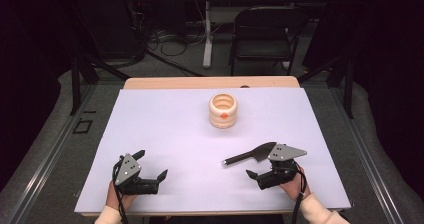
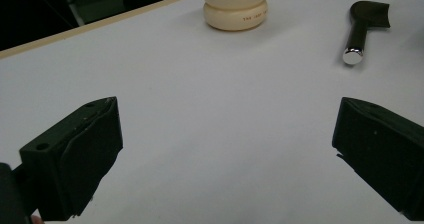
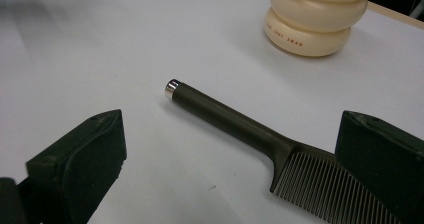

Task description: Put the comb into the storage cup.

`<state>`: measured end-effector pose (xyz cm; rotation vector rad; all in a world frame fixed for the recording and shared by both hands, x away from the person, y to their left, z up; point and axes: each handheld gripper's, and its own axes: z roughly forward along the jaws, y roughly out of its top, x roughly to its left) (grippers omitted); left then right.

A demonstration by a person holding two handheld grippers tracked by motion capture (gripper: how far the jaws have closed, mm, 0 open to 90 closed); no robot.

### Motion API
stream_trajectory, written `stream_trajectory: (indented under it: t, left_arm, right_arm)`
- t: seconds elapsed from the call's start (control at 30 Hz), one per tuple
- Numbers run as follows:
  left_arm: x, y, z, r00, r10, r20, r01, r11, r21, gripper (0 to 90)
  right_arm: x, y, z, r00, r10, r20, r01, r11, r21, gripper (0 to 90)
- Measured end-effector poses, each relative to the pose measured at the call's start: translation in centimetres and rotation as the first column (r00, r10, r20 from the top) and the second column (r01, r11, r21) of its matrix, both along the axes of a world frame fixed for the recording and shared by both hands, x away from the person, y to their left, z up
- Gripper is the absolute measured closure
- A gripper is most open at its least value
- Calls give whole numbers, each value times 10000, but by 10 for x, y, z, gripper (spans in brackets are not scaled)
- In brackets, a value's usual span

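Upper middle of the high view, I've got a cream ribbed plastic pot (image 1: 224, 112) standing upright on the white sheet (image 1: 165, 129), with a small orange spot (image 1: 224, 116) on its near side. A strip of pale wooden table edge (image 1: 165, 83) shows just above the sheet. Top of the frame, a black folding metal chair (image 1: 265, 34) stands on the floor. Left of it are a white table leg (image 1: 207, 34) and tangled black cables (image 1: 170, 41).

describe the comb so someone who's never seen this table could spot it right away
On the white table, look near the person's right tool. The comb lies flat just ahead of it: dark, with a silver-capped handle and fine teeth, unlike the cream ribbed holder standing farther back.
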<state>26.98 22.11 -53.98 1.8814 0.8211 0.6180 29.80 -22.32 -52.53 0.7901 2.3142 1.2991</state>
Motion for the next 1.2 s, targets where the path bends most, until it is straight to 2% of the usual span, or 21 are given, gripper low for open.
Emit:
stream_trajectory:
  t: [0.4, 1.2]
  left_arm:
    - [0, 0, 0, 10000, 17, 46, -17, 10000, 3, 0]
    - [-1, 0, 0, 10000, 53, 25, -53, 10000, 7, 0]
  right_arm:
    - [8, 14, 2, 9993, 385, -29, -385, 9993, -13, 0]
    - [24, 29, 4, 9989, 269, -394, -266, 9996, 74, 0]
